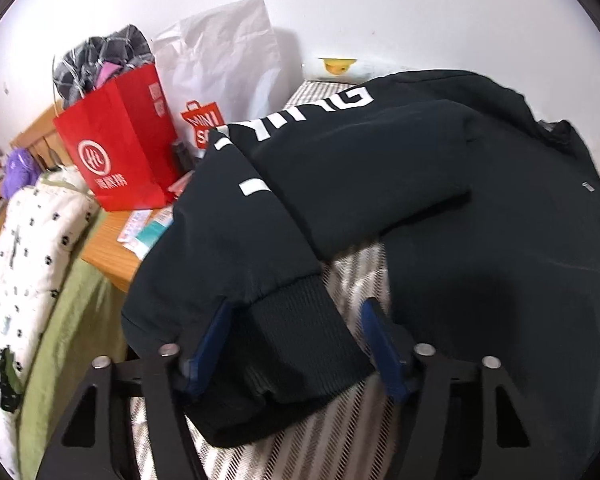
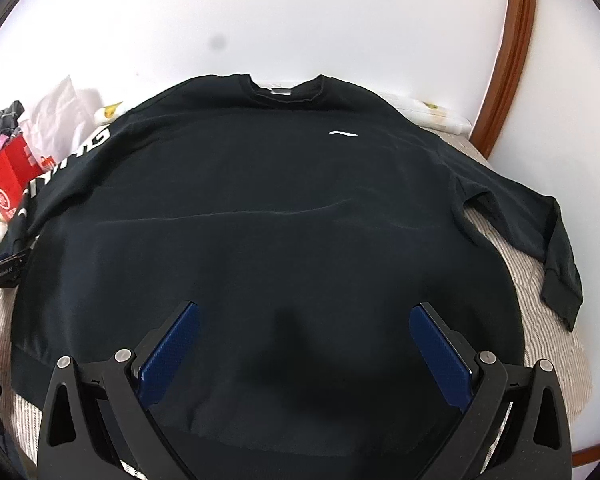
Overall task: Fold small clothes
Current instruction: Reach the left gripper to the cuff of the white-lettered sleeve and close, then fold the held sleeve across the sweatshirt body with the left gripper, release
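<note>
Red bag (image 1: pixel 120 140): stood on wooden nightstand (image 1: pixel 108 256), far left; dark checked cloth (image 1: pixel 108 56) stuck out the top.
White bag (image 1: pixel 224 64): just right of red one, vs. wall (image 2: pixel 300 16).
Papers/packets (image 1: pixel 144 232): lay on nightstand, near the red bag's base.
Dotted white quilt (image 1: pixel 28 248): left, over green sheet (image 1: pixel 72 320).
Striped bedcover (image 2: pixel 548 320): near right.
Wood frame (image 2: pixel 508 60): curved up far right.

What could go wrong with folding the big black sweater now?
The left gripper has the black sweatshirt's ribbed cuff between its fingers, but one blue pad looks clear of it, so the cuff might slip out when lifted. That sleeve hangs over the wooden side table near the red paper bag, so pulling could snag or tip it.
</note>
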Demonstrator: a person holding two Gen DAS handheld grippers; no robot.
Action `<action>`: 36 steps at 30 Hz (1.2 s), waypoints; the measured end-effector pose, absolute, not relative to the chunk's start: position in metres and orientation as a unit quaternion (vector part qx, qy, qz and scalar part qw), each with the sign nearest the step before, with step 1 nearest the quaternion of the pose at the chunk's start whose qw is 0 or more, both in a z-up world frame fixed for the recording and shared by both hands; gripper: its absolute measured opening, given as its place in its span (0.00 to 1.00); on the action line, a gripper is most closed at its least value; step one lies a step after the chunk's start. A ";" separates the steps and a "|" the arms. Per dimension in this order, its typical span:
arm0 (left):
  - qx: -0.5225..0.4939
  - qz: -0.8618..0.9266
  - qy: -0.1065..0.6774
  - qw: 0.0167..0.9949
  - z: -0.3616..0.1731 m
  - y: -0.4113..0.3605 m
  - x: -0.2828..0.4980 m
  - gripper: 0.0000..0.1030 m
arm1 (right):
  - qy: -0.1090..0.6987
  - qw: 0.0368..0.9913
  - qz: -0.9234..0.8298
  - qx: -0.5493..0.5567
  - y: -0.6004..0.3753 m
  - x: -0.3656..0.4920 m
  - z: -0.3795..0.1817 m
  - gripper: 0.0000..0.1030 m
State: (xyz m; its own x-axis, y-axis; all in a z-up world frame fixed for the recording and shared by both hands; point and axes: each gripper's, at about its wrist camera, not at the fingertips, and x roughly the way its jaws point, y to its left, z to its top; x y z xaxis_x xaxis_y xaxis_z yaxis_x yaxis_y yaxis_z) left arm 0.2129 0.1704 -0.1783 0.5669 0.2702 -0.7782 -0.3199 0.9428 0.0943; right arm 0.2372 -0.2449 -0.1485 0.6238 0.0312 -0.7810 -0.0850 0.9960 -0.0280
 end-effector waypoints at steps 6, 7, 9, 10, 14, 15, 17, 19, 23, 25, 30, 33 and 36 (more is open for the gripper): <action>-0.055 0.165 0.441 0.881 -0.166 0.181 0.213 0.11 | 0.450 0.893 0.028 -0.010 -0.261 0.246 -0.158 1.00; -0.061 0.162 0.441 0.880 -0.163 0.181 0.214 0.11 | 0.451 0.892 0.026 -0.008 -0.265 0.247 -0.159 1.00; -0.063 0.155 0.435 0.885 -0.151 0.178 0.213 0.10 | 0.454 0.891 0.024 0.000 -0.272 0.247 -0.162 1.00; -0.064 0.152 0.431 0.887 -0.145 0.174 0.214 0.10 | 0.453 0.891 0.025 0.003 -0.275 0.247 -0.162 1.00; -0.068 0.118 0.407 0.903 -0.112 0.147 0.219 0.10 | 0.445 0.895 0.026 0.012 -0.288 0.246 -0.157 1.00; -0.070 0.107 0.402 0.907 -0.104 0.138 0.222 0.10 | 0.442 0.896 0.025 0.017 -0.292 0.246 -0.155 1.00; -0.082 0.069 0.395 0.912 -0.090 0.113 0.232 0.10 | 0.435 0.900 0.018 0.022 -0.300 0.246 -0.150 1.00; -0.089 0.036 0.392 0.915 -0.083 0.090 0.241 0.10 | 0.426 0.904 0.017 0.024 -0.307 0.246 -0.144 1.00; -0.061 -0.016 0.383 0.922 -0.073 0.028 0.262 0.10 | 0.420 0.906 0.016 0.052 -0.333 0.242 -0.139 1.00; -0.051 -0.041 0.383 0.922 -0.073 -0.002 0.273 0.10 | 0.421 0.905 0.008 0.059 -0.346 0.240 -0.139 1.00; -0.016 -0.096 0.379 0.920 -0.079 -0.075 0.286 0.10 | 0.413 0.909 -0.012 0.046 -0.379 0.227 -0.141 1.00; -0.012 -0.126 0.381 0.916 -0.084 -0.107 0.288 0.10 | 0.413 0.909 -0.020 0.048 -0.398 0.222 -0.144 1.00; -0.012 -0.152 0.388 0.909 -0.091 -0.136 0.292 0.10 | 0.417 0.907 -0.025 0.049 -0.412 0.220 -0.150 1.00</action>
